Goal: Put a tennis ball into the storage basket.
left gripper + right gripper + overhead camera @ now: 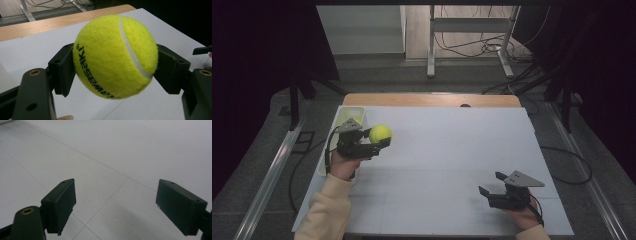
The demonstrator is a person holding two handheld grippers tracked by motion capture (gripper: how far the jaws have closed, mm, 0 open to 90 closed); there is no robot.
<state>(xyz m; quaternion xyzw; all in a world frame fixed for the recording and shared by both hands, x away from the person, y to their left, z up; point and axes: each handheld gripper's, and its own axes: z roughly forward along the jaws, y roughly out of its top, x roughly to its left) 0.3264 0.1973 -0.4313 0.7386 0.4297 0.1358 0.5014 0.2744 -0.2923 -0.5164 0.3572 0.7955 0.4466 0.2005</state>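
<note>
one tennis ball (pixel 115 56) clamped btwn left tongs (pixel 115 67)

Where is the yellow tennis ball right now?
The tennis ball is clamped in the left hand-held gripper, above the white table on the left of the high view, just right of the pale bin at the table's edge.

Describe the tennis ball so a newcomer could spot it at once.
Start at the white table and go to its far left edge, where a pale bin sits. Just right of the bin, the left gripper is shut on the tennis ball, holding it between both black jaws. It is the only bright yellow, fuzzy round thing, with a white seam and black lettering.
</note>
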